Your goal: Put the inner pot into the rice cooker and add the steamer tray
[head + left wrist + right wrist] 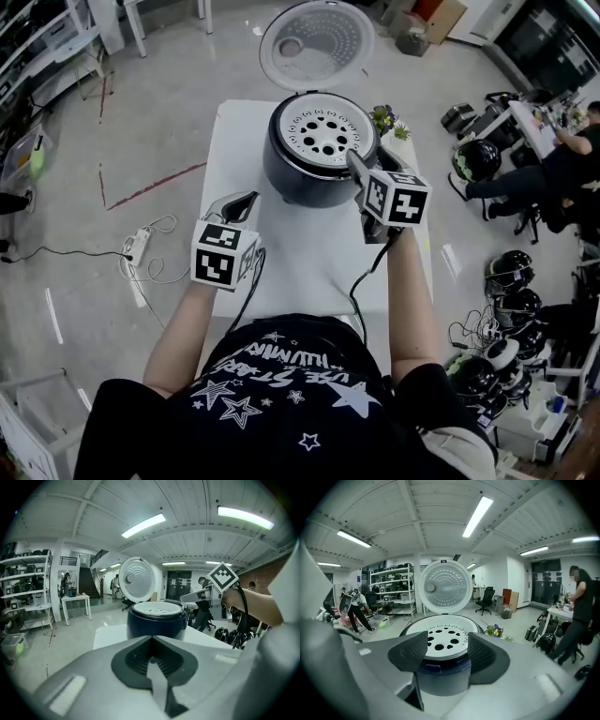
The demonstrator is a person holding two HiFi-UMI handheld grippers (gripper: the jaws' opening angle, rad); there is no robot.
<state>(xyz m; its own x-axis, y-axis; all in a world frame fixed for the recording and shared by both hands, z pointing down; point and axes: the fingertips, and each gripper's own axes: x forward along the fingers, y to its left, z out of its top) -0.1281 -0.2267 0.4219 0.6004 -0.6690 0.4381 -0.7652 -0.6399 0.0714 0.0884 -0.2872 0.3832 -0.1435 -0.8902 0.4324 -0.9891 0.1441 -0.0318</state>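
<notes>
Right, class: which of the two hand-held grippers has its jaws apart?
The right hand-held gripper: its jaws stand apart, empty, facing the rice cooker; the left hand-held gripper has its jaws closed together.

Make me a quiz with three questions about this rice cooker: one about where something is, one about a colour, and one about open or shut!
1. Where is the steamer tray?
A. on the floor
B. in the rice cooker
C. on a shelf

2. What colour is the steamer tray?
A. white
B. red
C. green

3. How is the lid?
A. open
B. shut
C. taken away

Answers:
1 B: the holed tray sits in the cooker's top.
2 A: it shows white against the dark cooker.
3 A: the lid stands up behind the cooker.
</notes>
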